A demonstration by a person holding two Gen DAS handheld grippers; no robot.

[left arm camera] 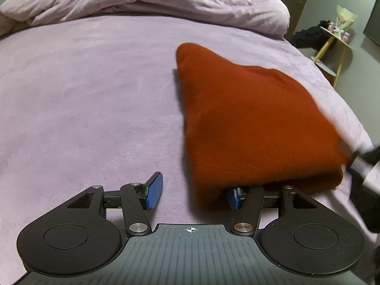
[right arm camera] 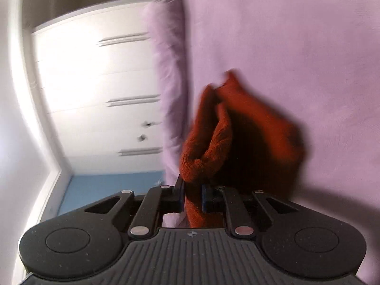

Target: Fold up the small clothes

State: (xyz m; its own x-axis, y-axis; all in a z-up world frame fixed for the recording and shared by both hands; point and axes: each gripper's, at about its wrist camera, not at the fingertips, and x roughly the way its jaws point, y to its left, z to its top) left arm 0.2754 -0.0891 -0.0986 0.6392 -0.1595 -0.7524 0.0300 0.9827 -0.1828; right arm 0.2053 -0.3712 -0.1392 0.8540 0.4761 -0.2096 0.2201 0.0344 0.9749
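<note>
A rust-red knitted garment (left arm camera: 256, 123) lies folded over on the lilac bed sheet (left arm camera: 95, 95), its right side lifted and blurred. My left gripper (left arm camera: 193, 192) is open, low over the sheet at the garment's near edge; its right pad is partly hidden under the cloth. My right gripper (right arm camera: 192, 196) is rolled on its side and shut on an edge of the red garment (right arm camera: 209, 142), which bunches up ahead of the pads. The right gripper also shows blurred at the right edge of the left wrist view (left arm camera: 363, 163).
A bunched lilac duvet (left arm camera: 142, 2) lies along the far side of the bed. A yellow-legged side table (left arm camera: 332, 45) with small items stands beyond the bed's right edge. White wardrobe doors (right arm camera: 95, 90) show in the right wrist view.
</note>
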